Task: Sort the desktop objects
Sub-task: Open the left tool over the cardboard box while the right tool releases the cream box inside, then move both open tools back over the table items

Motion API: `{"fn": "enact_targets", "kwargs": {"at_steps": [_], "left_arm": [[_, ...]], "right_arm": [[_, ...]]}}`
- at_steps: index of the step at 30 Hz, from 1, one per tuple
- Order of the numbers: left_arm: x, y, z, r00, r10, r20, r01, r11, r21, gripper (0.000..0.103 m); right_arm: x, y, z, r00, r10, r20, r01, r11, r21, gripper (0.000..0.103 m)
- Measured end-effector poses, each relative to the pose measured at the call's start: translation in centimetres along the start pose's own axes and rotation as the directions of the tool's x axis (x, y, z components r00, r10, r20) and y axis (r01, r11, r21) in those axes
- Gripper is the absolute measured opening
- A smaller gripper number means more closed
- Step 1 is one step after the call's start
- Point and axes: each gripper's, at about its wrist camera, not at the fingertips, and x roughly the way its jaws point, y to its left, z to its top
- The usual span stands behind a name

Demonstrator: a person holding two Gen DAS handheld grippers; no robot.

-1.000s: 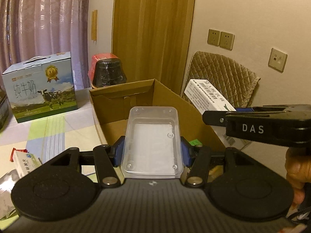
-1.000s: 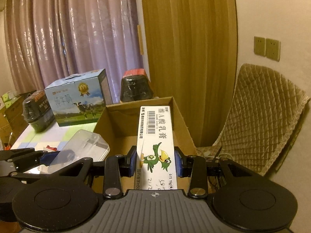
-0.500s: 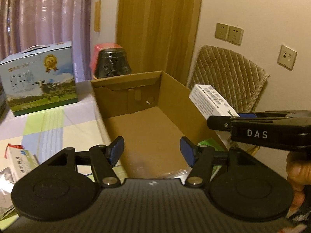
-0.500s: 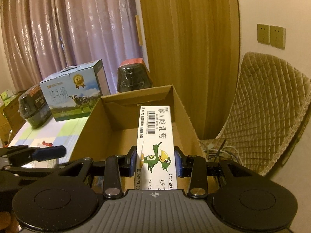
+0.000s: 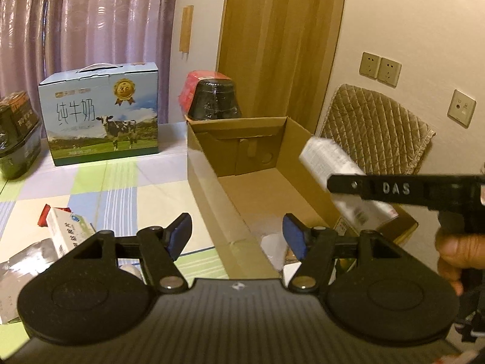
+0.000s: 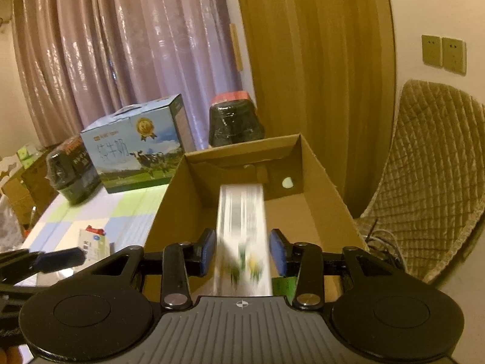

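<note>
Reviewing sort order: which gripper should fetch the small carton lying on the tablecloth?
Left gripper: opening jaws empty, small carton close by. Right gripper's opening jaws flank the white box.

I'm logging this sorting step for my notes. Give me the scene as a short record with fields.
left gripper: jaws opening, nothing between them
right gripper: jaws opening, pads clear of the white carton
white carton: blurred, between the right pads, over the box
cardboard box: open top
milk case: on the table, beyond the box
small carton: on the table, left of the box
</note>
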Motion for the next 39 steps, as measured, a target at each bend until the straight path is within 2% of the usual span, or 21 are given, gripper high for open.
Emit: {"fn": "enact_targets", "kwargs": {"at_steps": [2, 15, 21, 23, 25, 29, 39], "left_arm": [[-0.2, 0.3, -0.2, 1.000, 0.002, -0.003, -0.002, 1.000, -0.006, 0.062], [-2.6, 1.7, -2.0, 1.000, 0.019, -0.019, -0.020, 0.999, -0.028, 0.062], [-5.1, 2.4, -2.5, 0.999, 0.031, -0.010, -0.031, 0.999, -0.027, 0.062], [-6.2, 2.6, -2.8, 0.999, 0.040, -0.008, -0.040, 0.999, -0.024, 0.064], [-7.3, 3.0, -3.2, 0.999, 0.049, -0.005, -0.050, 0.998, -0.025, 0.071], [-9.8, 4.2, -4.4, 0.997, 0.080, -0.004, -0.080, 0.996, -0.027, 0.076], [-15.2, 8.5, -8.4, 0.984, 0.176, -0.031, -0.178, 0.983, -0.044, 0.093]], "right_arm": [[-0.2, 0.0, 0.0, 1.000, -0.003, 0.015, 0.003, 1.000, 0.007, 0.048], [-3.7, 1.4, -1.0, 1.000, -0.010, 0.027, 0.010, 1.000, 0.015, 0.052], [-6.6, 3.0, -1.4, 0.999, 0.004, 0.045, -0.006, 0.999, 0.043, 0.061], [-7.5, 3.8, -1.8, 0.999, 0.018, 0.049, -0.020, 0.999, 0.044, 0.066], [-8.2, 4.5, -2.1, 0.998, 0.025, 0.054, -0.028, 0.999, 0.042, 0.070], [-9.8, 6.2, -3.1, 0.997, 0.050, 0.060, -0.053, 0.997, 0.052, 0.088], [-11.5, 10.0, -6.5, 0.993, 0.112, 0.033, -0.113, 0.992, 0.058, 0.101]]}}
